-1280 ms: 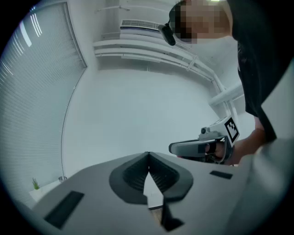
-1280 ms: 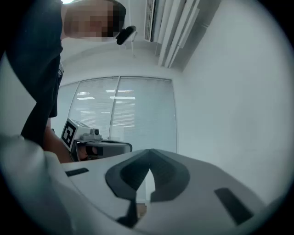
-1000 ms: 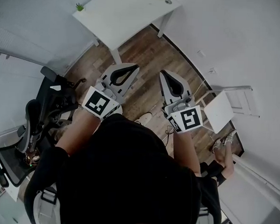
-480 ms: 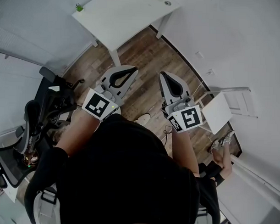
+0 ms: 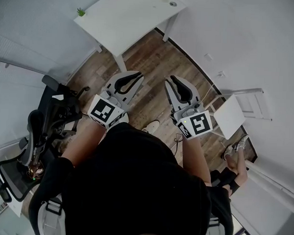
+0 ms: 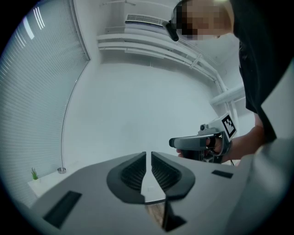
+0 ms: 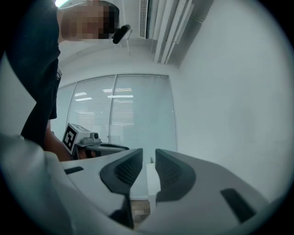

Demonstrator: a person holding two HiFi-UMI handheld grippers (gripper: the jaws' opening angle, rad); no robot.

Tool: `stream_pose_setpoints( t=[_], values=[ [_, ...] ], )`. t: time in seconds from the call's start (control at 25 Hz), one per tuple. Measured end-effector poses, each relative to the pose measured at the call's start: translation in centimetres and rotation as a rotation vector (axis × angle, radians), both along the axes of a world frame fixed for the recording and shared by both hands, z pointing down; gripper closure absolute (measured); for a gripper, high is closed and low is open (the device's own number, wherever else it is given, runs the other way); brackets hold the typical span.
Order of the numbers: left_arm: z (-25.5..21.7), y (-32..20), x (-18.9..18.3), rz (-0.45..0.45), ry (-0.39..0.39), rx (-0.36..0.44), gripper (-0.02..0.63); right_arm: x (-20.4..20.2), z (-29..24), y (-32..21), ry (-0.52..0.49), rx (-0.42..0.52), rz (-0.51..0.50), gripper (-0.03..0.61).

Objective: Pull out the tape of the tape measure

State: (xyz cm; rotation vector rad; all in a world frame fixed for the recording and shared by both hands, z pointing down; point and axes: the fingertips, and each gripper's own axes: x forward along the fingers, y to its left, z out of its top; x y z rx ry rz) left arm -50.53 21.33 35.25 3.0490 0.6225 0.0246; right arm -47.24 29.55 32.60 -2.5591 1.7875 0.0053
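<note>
L gripper point(image 5: 138, 76) & R gripper point(image 5: 168, 83): jaws just been opening, slightly apart, nothing btwn; white desk point(image 5: 126, 17) ahead.

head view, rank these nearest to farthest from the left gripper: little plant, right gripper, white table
1. right gripper, alongside on its right
2. white table, ahead, its near edge closest
3. plant, on the table's left corner, beyond that edge

The head view looks steeply down on the left gripper point(image 5: 137, 78), right gripper point(image 5: 170, 82) and white table point(image 5: 126, 17). Each gripper view looks level along its close jaws, catching the other gripper and, seemingly, that table.
</note>
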Motion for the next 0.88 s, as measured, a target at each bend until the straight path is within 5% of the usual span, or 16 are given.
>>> stream_pose_setpoints(
  t=[0.2, 0.4, 0.88],
  values=[
    [-0.3, -0.3, 0.3, -0.008, 0.011, -0.001, 0.383, 0.6, -0.1, 0.5, 0.000, 0.004, 0.020, 0.349],
    [-1.0, -0.9, 0.4, -0.026, 0.034, -0.005, 0.279, 0.7, 0.1, 0.5, 0.005, -0.005, 0.020, 0.248],
    [-0.9, -0.8, 0.7, -0.028, 0.032, 0.005, 0.238, 0.8, 0.3, 1.4, -0.003, -0.004, 0.028, 0.212]
  ],
)
